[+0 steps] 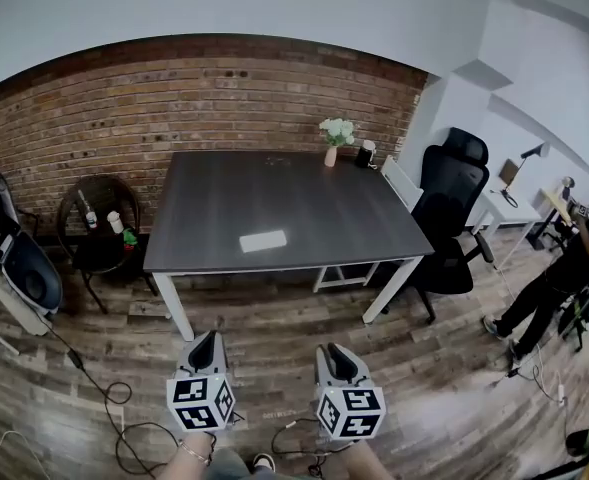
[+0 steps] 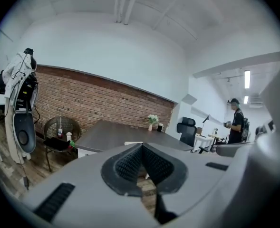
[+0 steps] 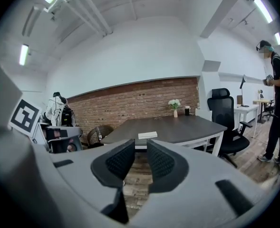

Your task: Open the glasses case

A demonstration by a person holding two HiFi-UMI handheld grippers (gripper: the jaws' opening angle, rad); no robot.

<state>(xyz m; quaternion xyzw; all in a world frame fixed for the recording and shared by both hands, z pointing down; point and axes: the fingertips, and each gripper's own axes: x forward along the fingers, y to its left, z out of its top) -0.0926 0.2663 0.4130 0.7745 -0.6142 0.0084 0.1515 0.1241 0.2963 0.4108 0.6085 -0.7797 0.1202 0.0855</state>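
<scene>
Head view, flat white glasses case (image 1: 263, 240), on dark table (image 1: 374, 218)

Your head camera looks steeply down from well back at the dark grey rectangular table (image 1: 274, 203) before the red brick wall (image 1: 174, 98). Cameras on your left gripper (image 1: 207, 340) and right gripper (image 1: 330, 350) sit low, facing that same table from afar.

A flat rectangular white glasses case (image 1: 263, 241) shows at mid-frame against the dark grey table (image 1: 224, 198), which has white legs. The brick wall (image 1: 174, 98) across the top is red-brown. The plank floor (image 1: 454, 388) is streaked brown and grey. The grey left gripper (image 1: 206, 339) and grey right gripper (image 1: 334, 351) bear black-and-white square-marker cubes, and their ribbed fingers (image 3: 118, 160) are black.
</scene>
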